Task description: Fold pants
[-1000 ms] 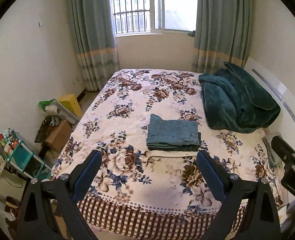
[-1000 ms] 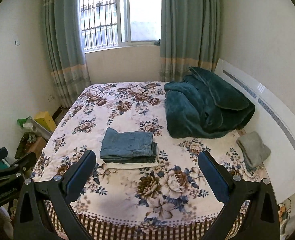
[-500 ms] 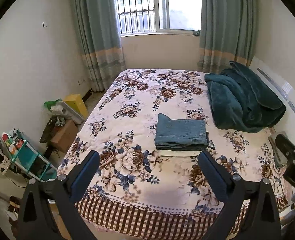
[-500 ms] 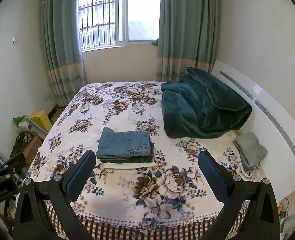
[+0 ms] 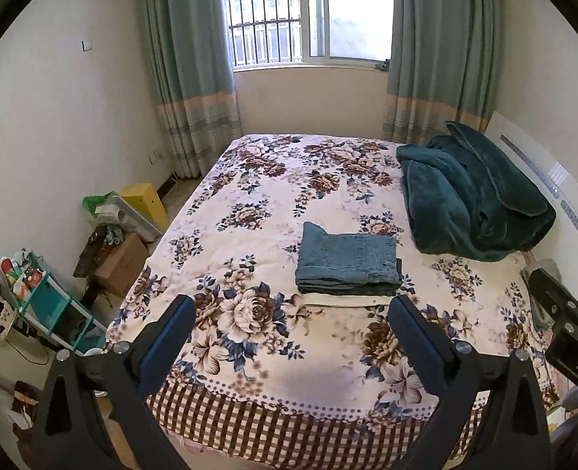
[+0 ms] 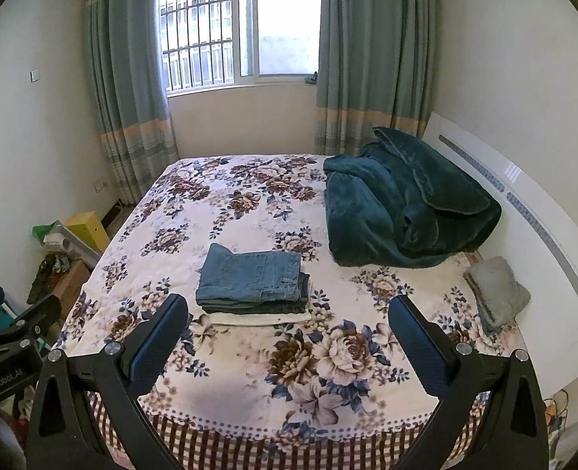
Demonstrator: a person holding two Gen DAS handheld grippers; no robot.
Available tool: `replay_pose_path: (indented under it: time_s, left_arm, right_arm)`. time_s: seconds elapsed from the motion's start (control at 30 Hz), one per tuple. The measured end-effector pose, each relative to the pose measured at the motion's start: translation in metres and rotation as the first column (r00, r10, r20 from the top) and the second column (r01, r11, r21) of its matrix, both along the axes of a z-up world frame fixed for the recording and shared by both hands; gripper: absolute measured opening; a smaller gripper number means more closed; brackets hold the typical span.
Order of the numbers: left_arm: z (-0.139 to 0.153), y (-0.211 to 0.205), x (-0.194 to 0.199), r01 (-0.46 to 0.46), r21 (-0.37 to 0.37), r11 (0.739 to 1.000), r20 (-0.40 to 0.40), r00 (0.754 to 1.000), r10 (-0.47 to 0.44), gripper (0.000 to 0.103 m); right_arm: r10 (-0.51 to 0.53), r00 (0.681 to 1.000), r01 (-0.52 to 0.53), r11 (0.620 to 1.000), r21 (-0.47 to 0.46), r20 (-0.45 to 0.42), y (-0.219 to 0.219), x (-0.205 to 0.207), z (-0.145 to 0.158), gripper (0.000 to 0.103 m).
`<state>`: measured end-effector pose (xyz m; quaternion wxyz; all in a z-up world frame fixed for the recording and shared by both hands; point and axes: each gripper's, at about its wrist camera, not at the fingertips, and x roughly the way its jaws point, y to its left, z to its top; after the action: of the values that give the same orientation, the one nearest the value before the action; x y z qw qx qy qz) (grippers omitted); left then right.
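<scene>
Daylight from a barred window (image 6: 226,35) falls on one bed (image 5: 273,203) under a floral quilt, with a checked border along its near edge. Near the middle of the bed lie the folded jeans (image 5: 347,260) — a single flat rectangular stack, its long axis running side to side across the bed, folded edges facing the near edge and the layers showing as stacked bands there. The corner of the top layer away from the blanket sticks up and back toward the window. Under the jeans, a pale strip of cloth (image 6: 261,318) peeks out along the bed's near side; what it is cannot be made out.

One dark teal blanket (image 6: 402,211) is heaped on the bed beside the white headboard (image 6: 524,196), well apart from the jeans. One small grey folded cloth (image 6: 496,293) lies against the headboard, nearer the bed's foot than the blanket; in the left wrist view it is mostly hidden behind the other gripper's body.

Two grippers hang off the near edge of the bed, touching nothing. The left gripper (image 5: 289,337) has its fingers spread wide apart — so does the right gripper (image 6: 287,337). Both are cut off at the bottom of their views.

Beside the bed, on the floor away from the headboard, sit one yellow box (image 5: 144,201), one cardboard box (image 5: 122,264) and a teal shelf (image 5: 50,309) with small, indistinct clutter.
</scene>
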<state>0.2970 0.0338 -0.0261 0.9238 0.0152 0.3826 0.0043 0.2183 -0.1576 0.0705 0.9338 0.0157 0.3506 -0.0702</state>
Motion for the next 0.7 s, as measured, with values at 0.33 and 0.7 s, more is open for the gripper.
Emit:
replay_pose_path:
  time_s: [0.33,0.7]
  left_arm:
    - [0.0009,-0.0022,-0.0017,0.002,-0.001,1.0,0.002,1.0,-0.002,0.101]
    - [0.0022,-0.0035,-0.001,0.003,-0.001,1.0,0.004,1.0,-0.003,0.101]
  right_arm:
    - [0.012,1.0,-0.012,1.0,0.005,-0.005,0.0016,-0.0057,-0.0039,0.103]
    - [0.013,1.0,-0.013,1.0,0.007,-0.005,0.0018,-0.0066,-0.0055,0.103]
